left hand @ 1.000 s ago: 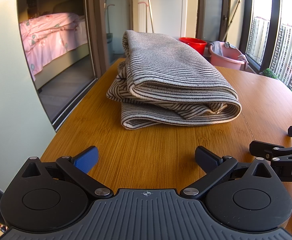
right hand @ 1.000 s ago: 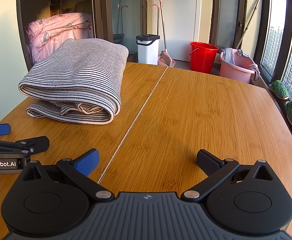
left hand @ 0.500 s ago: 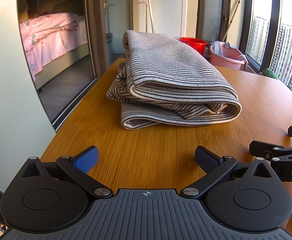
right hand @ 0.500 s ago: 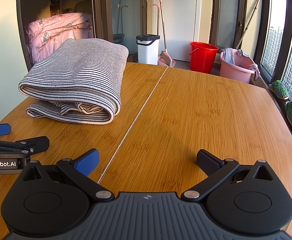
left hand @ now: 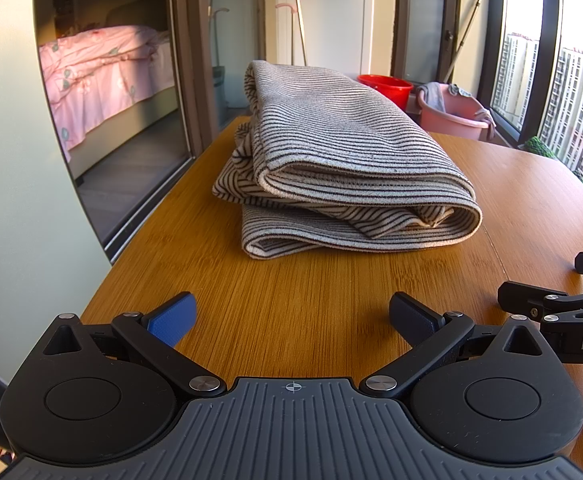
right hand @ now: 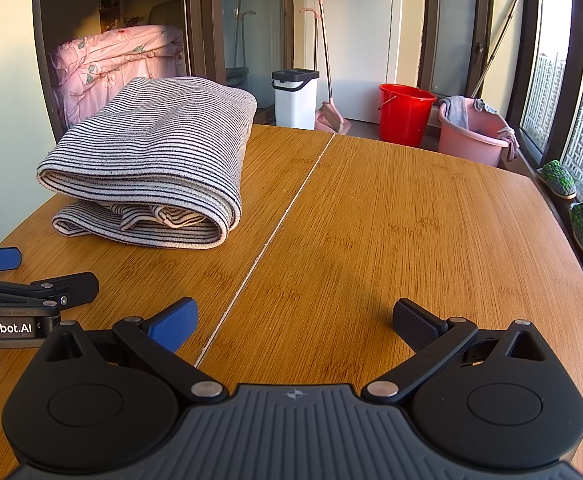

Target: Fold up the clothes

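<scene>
Striped garment [left hand: 343, 168] sits folded in a thick bundle on the wooden table [left hand: 291, 288], approx 12 o'clock from the left gripper [left hand: 291, 316] and well clear of its tips. From the right gripper [right hand: 295, 320] the same bundle lies at approx 10–11 o'clock, on the far-left part of the table, left of the pale seam line [right hand: 275, 232] running down the tabletop. Folded edge w/ loose inner layers faces the grippers.

Both grippers hover low over the near edge of the table, side by side. Left gripper: fingers spread wide, nothing between them. Right gripper: same, fingers released, bare wood in the gap.

Beyond the table at 12–1 o'clock: red bucket [right hand: 405, 114], pink basin [right hand: 471, 136], white bin [right hand: 295, 96]. Pink bedding [left hand: 95, 72] at 10 o'clock through a doorway.
</scene>
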